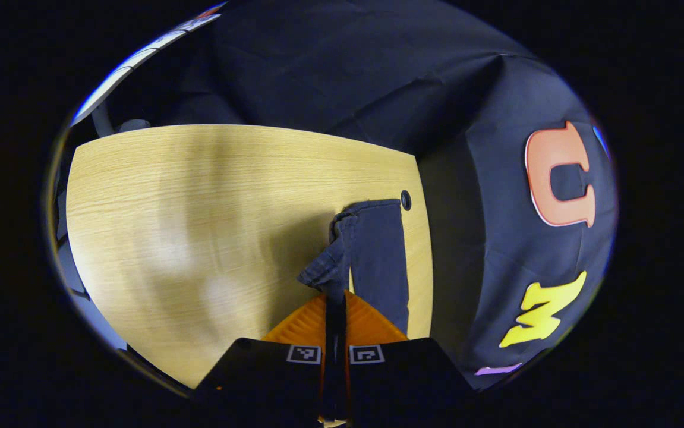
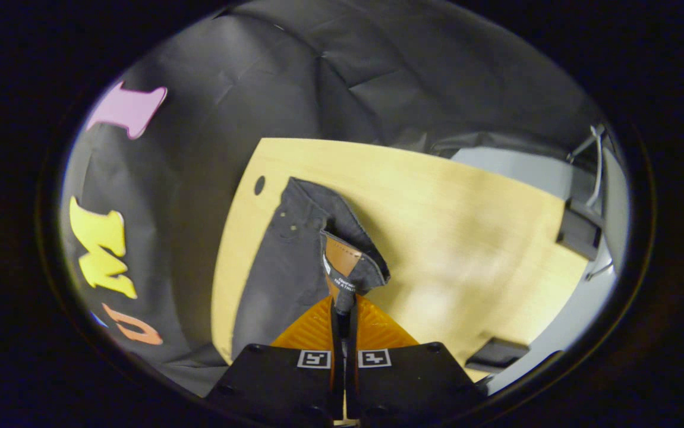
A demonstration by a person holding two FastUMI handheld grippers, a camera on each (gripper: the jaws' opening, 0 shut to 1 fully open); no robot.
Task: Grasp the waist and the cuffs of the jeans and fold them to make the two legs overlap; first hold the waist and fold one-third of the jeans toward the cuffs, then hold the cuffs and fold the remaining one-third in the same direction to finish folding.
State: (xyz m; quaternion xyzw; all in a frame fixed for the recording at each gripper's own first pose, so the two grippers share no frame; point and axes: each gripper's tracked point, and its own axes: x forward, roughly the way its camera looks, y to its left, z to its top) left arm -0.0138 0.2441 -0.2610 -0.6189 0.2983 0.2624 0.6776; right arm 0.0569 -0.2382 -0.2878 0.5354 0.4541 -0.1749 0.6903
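A pale wooden table [image 1: 199, 226] stands inside a booth walled with black cloth [image 1: 377, 71], and the dark jeans [image 1: 377, 249] lie along one edge of it, near a small round hole [image 1: 406, 200] in the tabletop.

In the left gripper view, the left gripper [image 1: 336, 304] has its fingers pressed together on a cuff [image 1: 327, 267], which rises bunched straight ahead of the fingertips while the rest of that leg lies flat just beyond and to the side. In the right gripper view, the right gripper [image 2: 343, 308] pinches the waist [image 2: 342, 264], lifted directly in front of its tips so that the inner waistband with its tan patch [image 2: 340, 257] faces the camera; the seat and upper leg spread flat on the table ahead and to the side of it.

Judging from these holds, the step in hand is laying one leg over the other. To do it well, both ends should probably travel together at the same height and pace, so the lifted edge stays taut between the grippers and does not sag or twist. The carried edge should come down squarely on the far edge of the flat leg, seams matched. Releasing only once the cloth rests flat would help avoid a crooked overlap, which would spoil the later thirds.
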